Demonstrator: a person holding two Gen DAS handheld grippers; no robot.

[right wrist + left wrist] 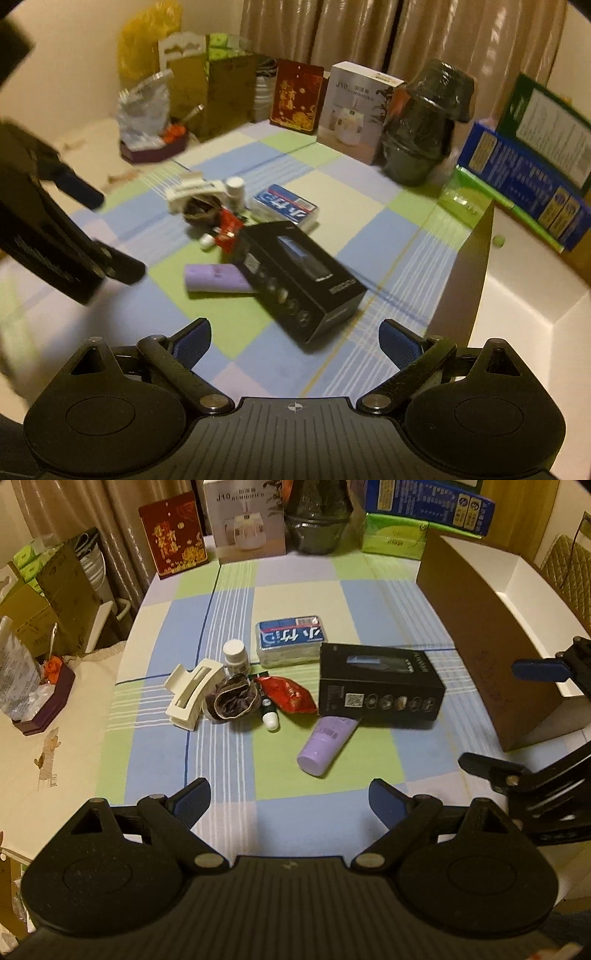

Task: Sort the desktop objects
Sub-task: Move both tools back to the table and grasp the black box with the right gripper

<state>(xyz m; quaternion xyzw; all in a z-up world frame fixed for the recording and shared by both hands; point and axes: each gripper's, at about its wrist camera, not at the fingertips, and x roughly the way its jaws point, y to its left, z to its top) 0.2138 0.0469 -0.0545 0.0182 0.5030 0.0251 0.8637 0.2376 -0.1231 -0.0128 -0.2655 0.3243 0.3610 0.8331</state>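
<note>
Left claw [290, 801] was wide, empty; purple tube [325, 744] just ahead. Right claw [295, 341] was wide, empty; black box [301, 277] just ahead.

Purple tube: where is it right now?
In the left wrist view the purple tube lies on the checked cloth at centre, its far end tucked under the black box, with the red packet just left.
</note>
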